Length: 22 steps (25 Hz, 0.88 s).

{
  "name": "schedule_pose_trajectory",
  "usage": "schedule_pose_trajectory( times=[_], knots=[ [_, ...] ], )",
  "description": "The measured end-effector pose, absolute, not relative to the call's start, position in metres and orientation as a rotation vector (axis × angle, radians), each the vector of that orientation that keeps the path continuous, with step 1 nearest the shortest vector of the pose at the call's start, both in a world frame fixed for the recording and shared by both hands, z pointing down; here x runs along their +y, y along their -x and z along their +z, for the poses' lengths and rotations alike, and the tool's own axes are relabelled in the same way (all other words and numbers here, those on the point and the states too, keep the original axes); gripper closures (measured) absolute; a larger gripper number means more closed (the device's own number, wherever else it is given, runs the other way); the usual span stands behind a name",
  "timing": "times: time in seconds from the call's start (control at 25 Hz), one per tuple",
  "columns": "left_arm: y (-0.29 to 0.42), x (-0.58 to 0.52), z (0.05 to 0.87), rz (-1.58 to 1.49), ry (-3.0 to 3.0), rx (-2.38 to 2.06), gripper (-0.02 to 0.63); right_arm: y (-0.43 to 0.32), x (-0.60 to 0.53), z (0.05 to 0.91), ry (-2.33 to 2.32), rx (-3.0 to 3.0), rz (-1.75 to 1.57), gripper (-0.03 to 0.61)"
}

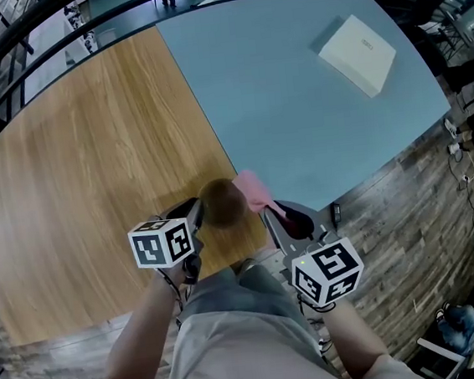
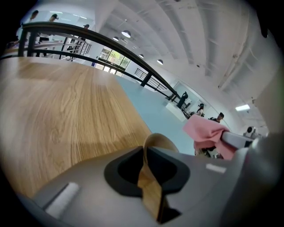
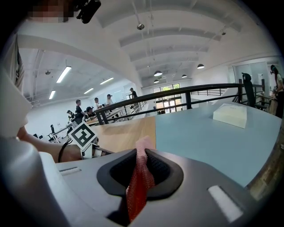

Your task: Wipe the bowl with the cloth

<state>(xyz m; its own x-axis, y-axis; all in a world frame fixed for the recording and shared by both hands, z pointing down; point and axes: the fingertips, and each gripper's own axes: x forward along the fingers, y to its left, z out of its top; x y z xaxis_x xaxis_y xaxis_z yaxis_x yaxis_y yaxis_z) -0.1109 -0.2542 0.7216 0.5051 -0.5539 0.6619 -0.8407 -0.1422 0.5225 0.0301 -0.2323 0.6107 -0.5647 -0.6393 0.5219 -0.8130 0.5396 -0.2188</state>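
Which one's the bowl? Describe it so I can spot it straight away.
Find the table, half wood, half pale blue, and follow the seam to the near edge. The bowl there is small, round, brown wood, clamped by its rim in the left gripper. Beside it is only a pink cloth, held in the right gripper.

A white box point(image 1: 357, 54) is lying at the upper right of the head view, on the blue-grey half point(image 1: 296, 111) of a table. The table's wooden half point(image 1: 76, 176) is filling the left. Plank flooring point(image 1: 409, 225) is showing at the lower right. A black railing point(image 2: 49, 25) is crossing the upper left of the left gripper view.
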Motion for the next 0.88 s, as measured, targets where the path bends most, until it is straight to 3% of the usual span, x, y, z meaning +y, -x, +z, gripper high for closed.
schedule_pose_trajectory(
  times=[0.2, 0.36, 0.88],
  knots=[
    [0.111, -0.253, 0.722, 0.383, -1.84, -1.159, 0.537, -0.032, -0.234, 0.613, -1.185, -2.404, 0.634, 0.535],
    [0.114, -0.25, 0.712, 0.363, -1.833, -1.192, 0.532, -0.036, -0.231, 0.602, -1.186, -2.412, 0.628, 0.535],
    [0.12, -0.235, 0.612, 0.377, -1.985, -1.305, 0.607, -0.033, -0.228, 0.52, -1.243, -2.476, 0.532, 0.535]
  ],
)
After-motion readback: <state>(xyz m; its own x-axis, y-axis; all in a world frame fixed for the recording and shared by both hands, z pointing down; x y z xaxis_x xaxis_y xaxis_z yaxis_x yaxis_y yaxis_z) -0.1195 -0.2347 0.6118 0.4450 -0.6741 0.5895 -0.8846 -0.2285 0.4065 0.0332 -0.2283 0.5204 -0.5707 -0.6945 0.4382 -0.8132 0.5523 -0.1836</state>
